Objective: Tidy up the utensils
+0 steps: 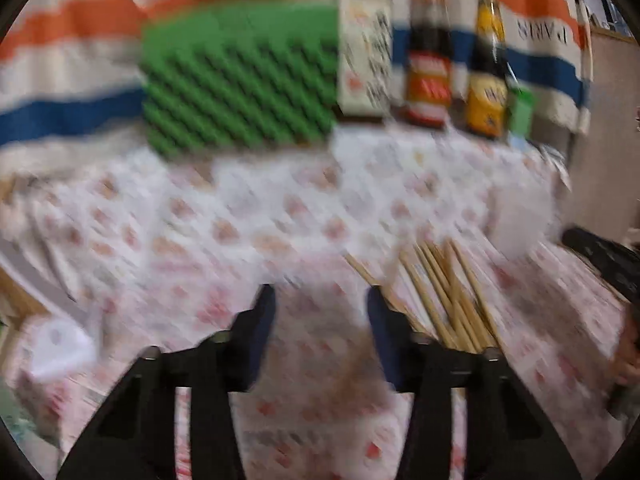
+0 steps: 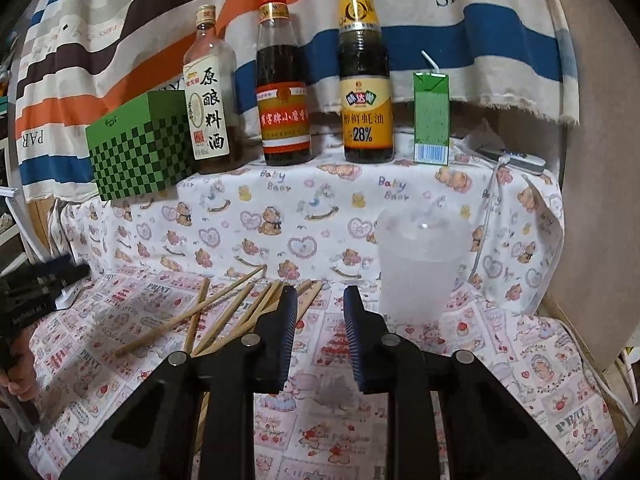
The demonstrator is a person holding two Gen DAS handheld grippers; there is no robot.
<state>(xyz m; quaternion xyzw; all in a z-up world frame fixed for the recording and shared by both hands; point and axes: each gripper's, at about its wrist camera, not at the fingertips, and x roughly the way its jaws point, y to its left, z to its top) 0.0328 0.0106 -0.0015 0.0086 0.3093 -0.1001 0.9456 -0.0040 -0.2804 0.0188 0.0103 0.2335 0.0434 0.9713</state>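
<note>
Bamboo chopsticks (image 2: 224, 312) are seen scattered loose on the printed tabletop (image 2: 500, 360), near left of the right tongs (image 2: 320, 300); a frosted plastic cup (image 2: 418, 264) stands upright just right of them. Both right and left tongs (image 1: 320, 300) are spread, nothing grasped. Left view is blurred; chopsticks (image 1: 448, 296) lie right of its fingers. The step is judged as the first pickup: one stick must be singled out and pinched, then stood in the cup.

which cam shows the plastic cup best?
Right wrist: the plastic cup is sharp, whole and upright, right of the chopsticks. Left wrist shows only a motion-blurred pale patch beyond the chopsticks.
</note>
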